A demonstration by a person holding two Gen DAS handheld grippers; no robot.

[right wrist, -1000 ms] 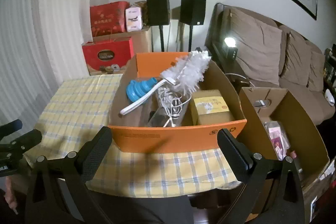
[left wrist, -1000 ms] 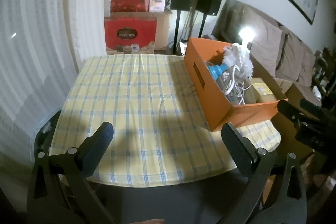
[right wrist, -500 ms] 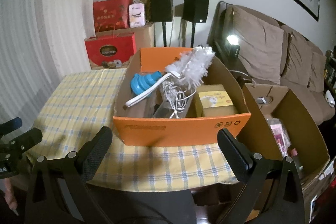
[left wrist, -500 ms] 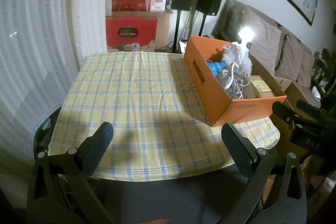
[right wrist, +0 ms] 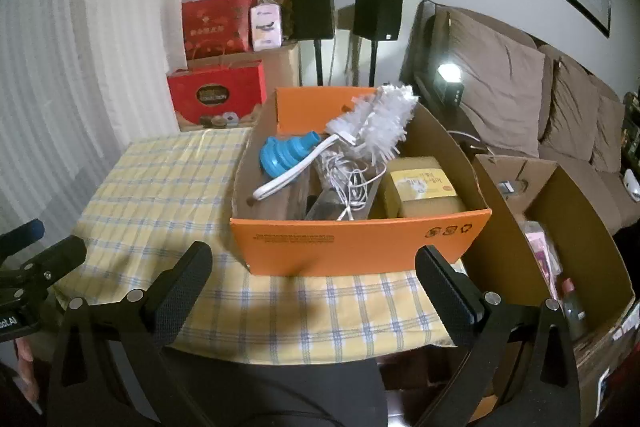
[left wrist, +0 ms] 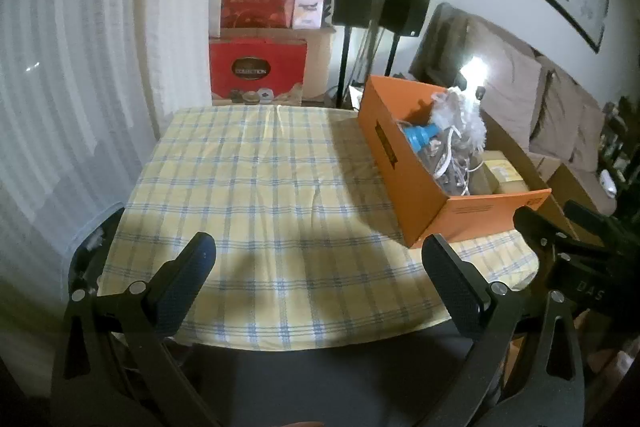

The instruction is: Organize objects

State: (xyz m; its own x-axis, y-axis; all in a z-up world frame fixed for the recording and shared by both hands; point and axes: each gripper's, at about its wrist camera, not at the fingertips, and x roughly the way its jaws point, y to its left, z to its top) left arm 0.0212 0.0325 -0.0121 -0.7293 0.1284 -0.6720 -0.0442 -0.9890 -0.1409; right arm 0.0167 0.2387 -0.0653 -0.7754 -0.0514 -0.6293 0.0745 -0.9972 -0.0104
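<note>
Left gripper (left wrist: 318, 263): fingers spread wide; nothing between them; hovers off the near edge of the table (left wrist: 256, 195)
Right gripper (right wrist: 312, 267): fingers spread wide; nothing held; faces the near wall of the box (right wrist: 360, 247)
Box: orange; sits on the table's right part, near the edge; open top
Contents: white brush (right wrist: 372, 125) lying across the top, handle toward the near left; blue funnel (right wrist: 286, 155) beneath the handle; white cable (right wrist: 350, 183) tangled in the middle; yellow carton (right wrist: 424, 189) at the right
Stage: the cloth beside the box is bare and all loose items lie in the box; this fits a box about to be unpacked onto the table, or one just packed from it; the frames do not settle which
Handling: any grip on the brush is best taken at the handle, not the bristles; the cable likely snags neighbours, so lift slowly; approach from above to avoid the walls
Right view only: the box interior in full; a second brown carton (right wrist: 560, 227) beside the table, holding small items
Left view only: the wide bare cloth left of the box; the box's left wall with its label
</note>
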